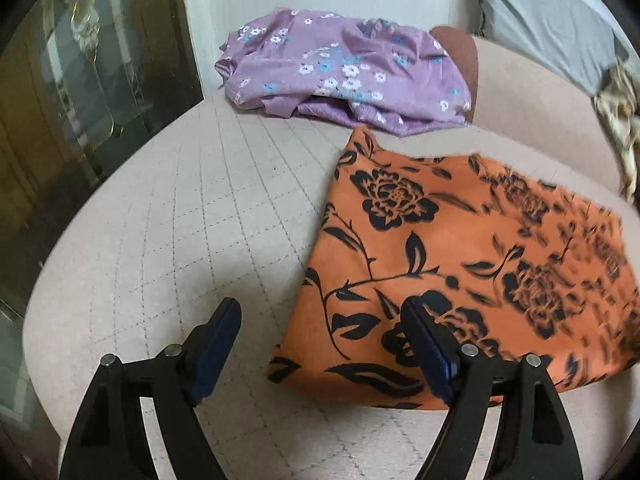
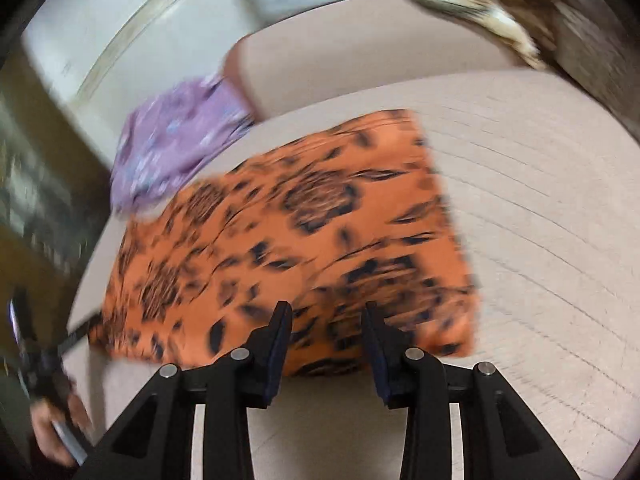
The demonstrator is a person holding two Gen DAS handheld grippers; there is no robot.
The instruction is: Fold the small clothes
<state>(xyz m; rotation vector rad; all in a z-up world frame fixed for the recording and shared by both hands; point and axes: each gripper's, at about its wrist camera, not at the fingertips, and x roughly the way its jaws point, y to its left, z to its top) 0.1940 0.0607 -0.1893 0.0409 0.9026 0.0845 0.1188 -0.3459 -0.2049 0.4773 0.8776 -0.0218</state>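
Beige quilted cushion (image 1: 168, 220) bears orange cloth (image 1: 460, 264); glass cabinet (image 1: 80, 80) beside.

A folded orange cloth printed with black flowers (image 1: 460, 264) lies flat as a rough rectangle at the right centre of the frame. A crumpled lilac garment with small white and blue blossoms (image 1: 344, 72) lies heaped above it at upper centre, apart.
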